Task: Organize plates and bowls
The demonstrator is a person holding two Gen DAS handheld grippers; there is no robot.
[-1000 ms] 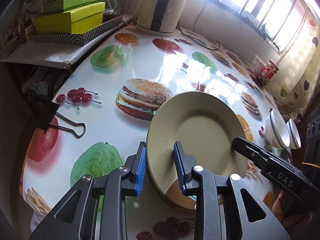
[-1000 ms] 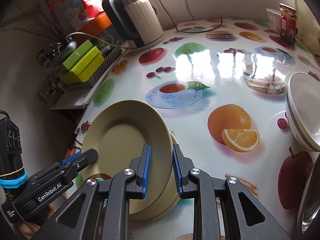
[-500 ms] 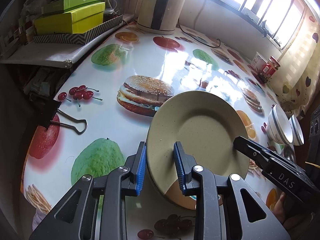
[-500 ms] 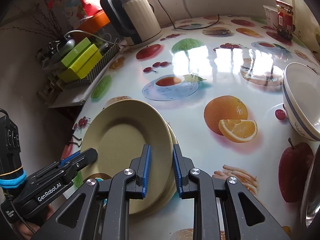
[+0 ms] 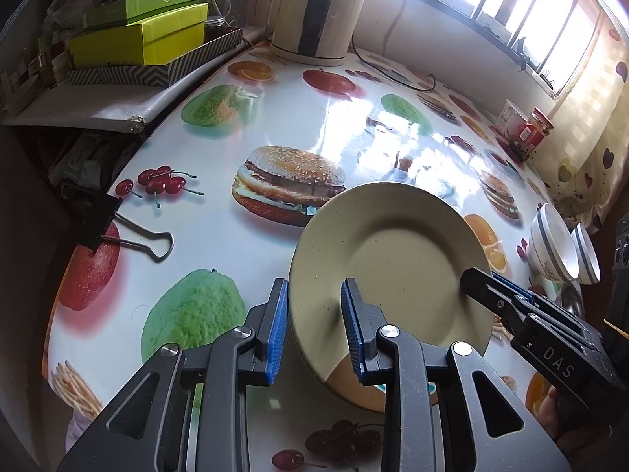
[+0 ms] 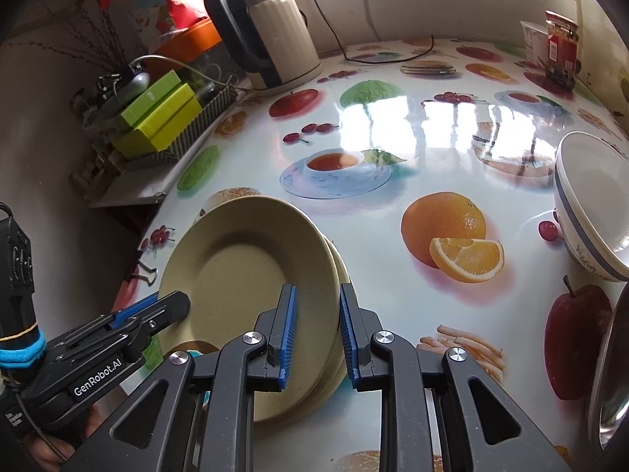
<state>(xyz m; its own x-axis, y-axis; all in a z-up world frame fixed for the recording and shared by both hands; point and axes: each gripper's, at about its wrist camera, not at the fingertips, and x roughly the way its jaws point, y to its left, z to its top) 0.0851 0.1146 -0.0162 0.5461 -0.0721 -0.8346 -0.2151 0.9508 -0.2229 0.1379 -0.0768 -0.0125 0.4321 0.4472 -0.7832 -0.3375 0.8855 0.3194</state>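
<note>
Tongs labelled "DAS", "GenRobot.AI"

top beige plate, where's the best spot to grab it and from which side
Grip the thin rim of the top beige plate, coming edge-on from the near side. It sits tilted on the lower plate, so its rim stands proud. Both the left claw and right claw already straddle opposite rim sections.

Left gripper: black frame, ribbed blue pads, silver screws, "GenRobot.AI" lettering, blue band, black cable. Right gripper: same build, "DAS" marking; skin visible beneath.
</note>
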